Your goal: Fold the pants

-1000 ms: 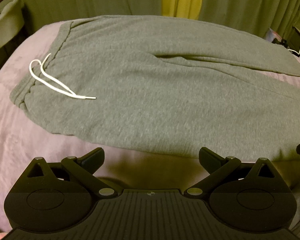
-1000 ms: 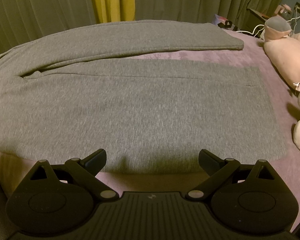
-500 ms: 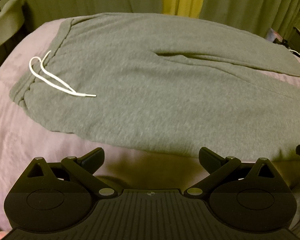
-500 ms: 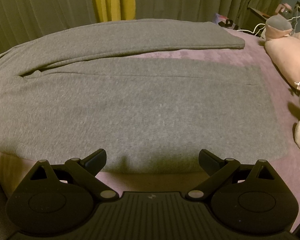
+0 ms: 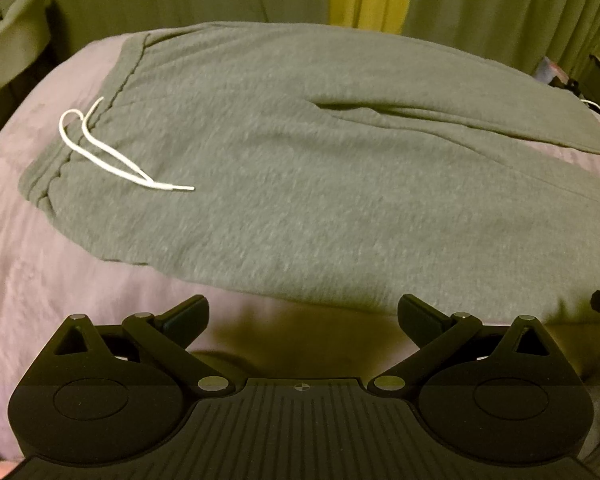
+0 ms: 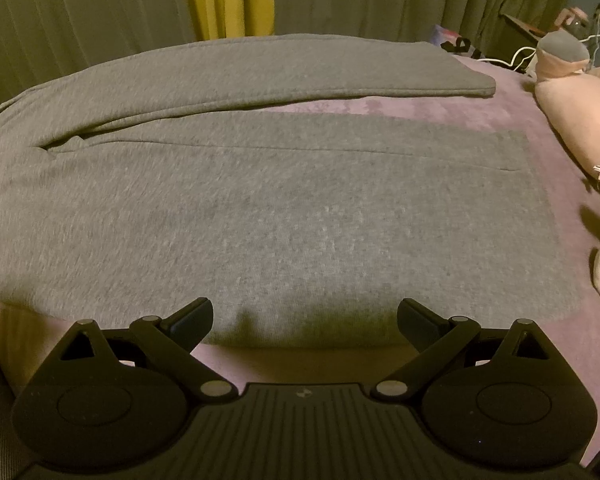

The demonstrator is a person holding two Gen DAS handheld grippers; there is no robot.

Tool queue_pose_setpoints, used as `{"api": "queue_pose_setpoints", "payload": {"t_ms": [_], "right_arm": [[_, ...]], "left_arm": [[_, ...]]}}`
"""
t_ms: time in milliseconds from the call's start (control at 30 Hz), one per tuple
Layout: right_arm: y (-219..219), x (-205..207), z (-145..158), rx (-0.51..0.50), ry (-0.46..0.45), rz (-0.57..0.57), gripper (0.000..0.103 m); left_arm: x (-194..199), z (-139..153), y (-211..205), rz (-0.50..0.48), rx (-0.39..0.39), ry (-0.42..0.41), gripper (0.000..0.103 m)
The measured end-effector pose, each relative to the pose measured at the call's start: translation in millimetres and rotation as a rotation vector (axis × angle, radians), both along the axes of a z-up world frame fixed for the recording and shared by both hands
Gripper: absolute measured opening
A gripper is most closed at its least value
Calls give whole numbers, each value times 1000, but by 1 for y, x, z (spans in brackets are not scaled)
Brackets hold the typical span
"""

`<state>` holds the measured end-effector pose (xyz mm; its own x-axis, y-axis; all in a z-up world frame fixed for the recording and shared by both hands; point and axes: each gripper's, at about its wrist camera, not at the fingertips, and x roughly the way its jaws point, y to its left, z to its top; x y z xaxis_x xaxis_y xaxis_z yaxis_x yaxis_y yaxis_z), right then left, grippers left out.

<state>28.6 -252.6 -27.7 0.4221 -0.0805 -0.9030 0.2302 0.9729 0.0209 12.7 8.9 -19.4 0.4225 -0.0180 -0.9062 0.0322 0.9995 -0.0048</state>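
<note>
Bed (image 5: 40,300) with purple cover fills everything ahead of both grippers. Grey pants (image 5: 320,184) lie flat and spread on it, no fold made yet; the whole task is left, as far as I can judge.

- Waistband (image 5: 52,176) ahead-left of the left gripper (image 5: 302,314); legs run off to its right.
- Near leg (image 6: 300,220) straight ahead of the right gripper (image 6: 304,318), its near edge just past the fingertips. Far leg (image 6: 280,72) beyond, splayed apart with a strip of cover between.
- Plush toys (image 6: 572,92) far right of the right gripper.
- White drawstring (image 5: 112,152) loose on the waist.

Both grippers: jaws wide apart, holding nothing, short of the cloth edge.

Likely first step: bring one leg over the other.
</note>
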Motion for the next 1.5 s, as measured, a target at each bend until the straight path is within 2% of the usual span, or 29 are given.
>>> {"api": "queue_pose_setpoints", "payload": {"t_ms": [800,900,1000,1100,1167,1200,1333,1367,1433,1500], "right_arm": [[2,9,-13,-7,28,21,99],[0,11,-14,28,14,46,99],[-14,21,-16,128,3,24,99],[-36,42,-28,295,52,-32,99],[-51,61,-29,350,37,-82,98],[-58,71,-24,348,5,-114,98],[-77,121,3,287,-253,-205,99],[-79,138,5,270,-276,-200,99],[-80,182,1,237,-236,-173,99],[-86,223,-9,221,-192,-209,99]], "left_arm": [[9,-12,5,37,-14,31,103],[15,-15,8,66,-34,18,103],[23,-19,13,116,-61,-13,103],[35,-27,23,232,-66,-74,103],[46,-32,29,313,-40,-119,103],[53,-36,31,351,-24,-138,103],[82,-52,36,456,-28,-179,103],[86,-59,36,470,-30,-194,103],[90,-75,34,495,11,-235,103],[91,-87,37,503,68,-246,103]]}}
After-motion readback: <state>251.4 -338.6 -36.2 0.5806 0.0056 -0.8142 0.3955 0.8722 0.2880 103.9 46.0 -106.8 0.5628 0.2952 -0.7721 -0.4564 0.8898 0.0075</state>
